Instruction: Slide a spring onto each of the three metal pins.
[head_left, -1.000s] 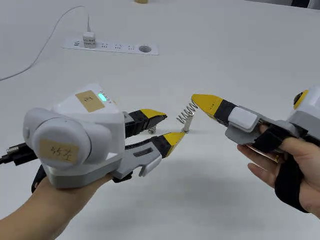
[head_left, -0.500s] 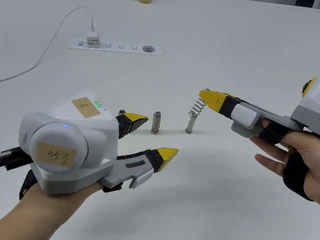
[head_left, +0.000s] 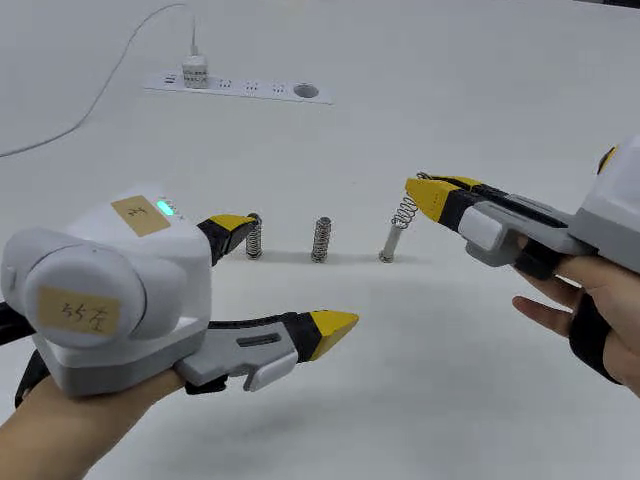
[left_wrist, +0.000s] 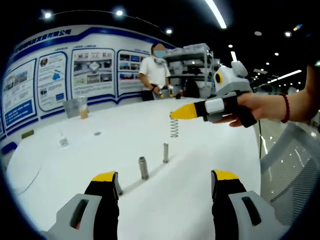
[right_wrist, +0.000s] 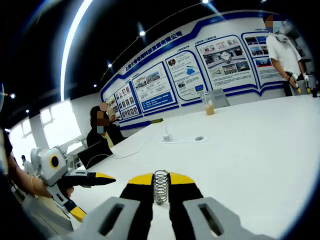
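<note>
Three small metal pins stand in a row on the white table. The left pin (head_left: 254, 236) and the middle pin (head_left: 321, 240) each carry a spring. The right pin (head_left: 388, 243) is bare. My right gripper (head_left: 422, 188) is shut on a spring (head_left: 405, 212), which hangs tilted just above that pin's top. In the left gripper view the spring (left_wrist: 174, 128) hangs over the bare pin (left_wrist: 165, 152) with a small gap. The spring (right_wrist: 160, 186) sits between the right gripper's (right_wrist: 160, 180) jaws. My left gripper (head_left: 285, 272) is open and empty, near the left pin.
A white power strip (head_left: 240, 88) with a plugged charger (head_left: 194, 72) and its cable lies at the far side of the table. A person (left_wrist: 155, 70) stands beyond the table, another sits (right_wrist: 102, 132) at its edge. A cup (right_wrist: 209, 107) stands far off.
My left gripper has drawn back toward me and to the left, uncovering the left and middle pins. The right gripper still holds the spring over the right pin.
</note>
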